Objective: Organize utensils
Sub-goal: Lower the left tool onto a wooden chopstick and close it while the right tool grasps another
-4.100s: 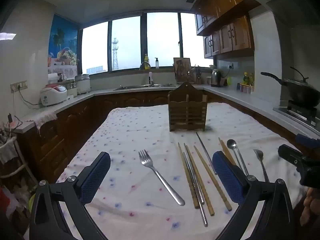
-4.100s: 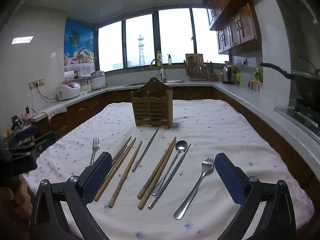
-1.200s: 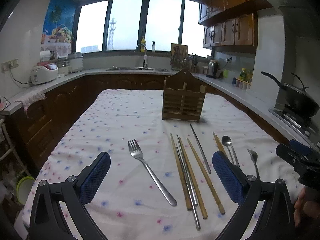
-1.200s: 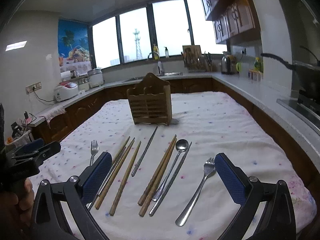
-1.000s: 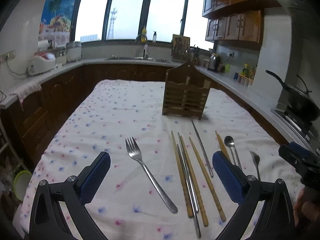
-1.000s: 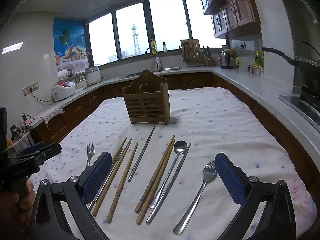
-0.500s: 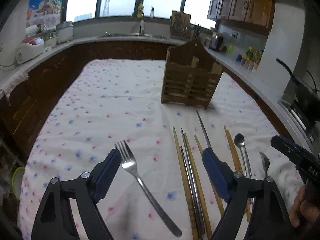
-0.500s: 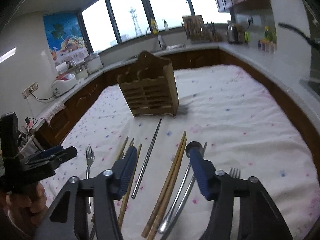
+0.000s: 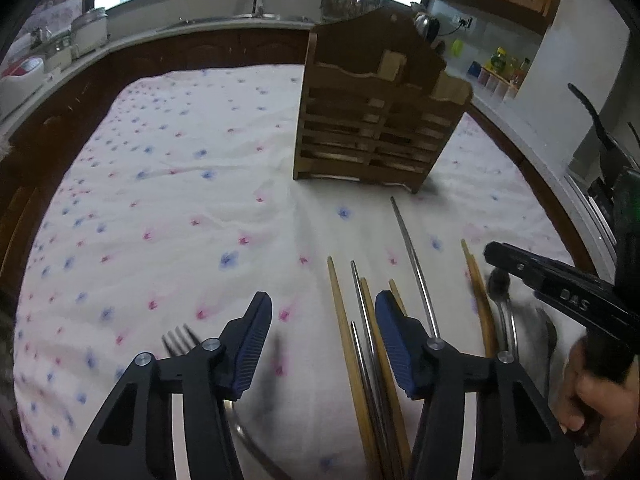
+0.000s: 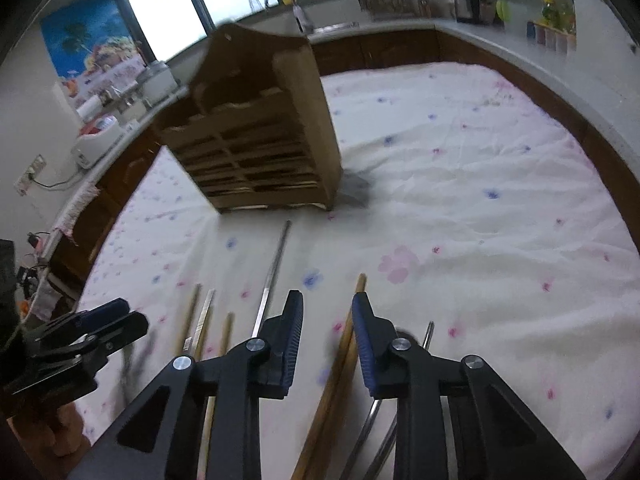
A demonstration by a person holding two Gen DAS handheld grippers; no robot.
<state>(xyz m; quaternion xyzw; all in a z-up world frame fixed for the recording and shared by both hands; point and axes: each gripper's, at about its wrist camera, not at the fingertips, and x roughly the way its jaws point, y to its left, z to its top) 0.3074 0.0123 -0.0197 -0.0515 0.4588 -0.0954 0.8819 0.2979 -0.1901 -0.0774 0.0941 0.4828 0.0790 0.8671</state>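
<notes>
two narrowly parted tools (image 9: pixel 323 325) (image 10: pixel 327 316) hover over slim wooden chopsticks (image 10: pixel 340 364) on floral cloth (image 9: pixel 180 200).

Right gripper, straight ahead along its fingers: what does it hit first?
Probably the tablecloth: the right gripper is open and tilted down, with bare cloth between its fingers. A wooden chopstick lies along the right finger; the wooden holder sits farther left. Depth is uncertain.

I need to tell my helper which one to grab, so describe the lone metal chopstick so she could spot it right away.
Start at the wooden utensil rack standing on the flowered tablecloth. Just in front of its right corner lies the metal chopstick, pointing toward the rack. It is thin, silver and lies alone, apart from the wooden chopsticks beside it.
</notes>
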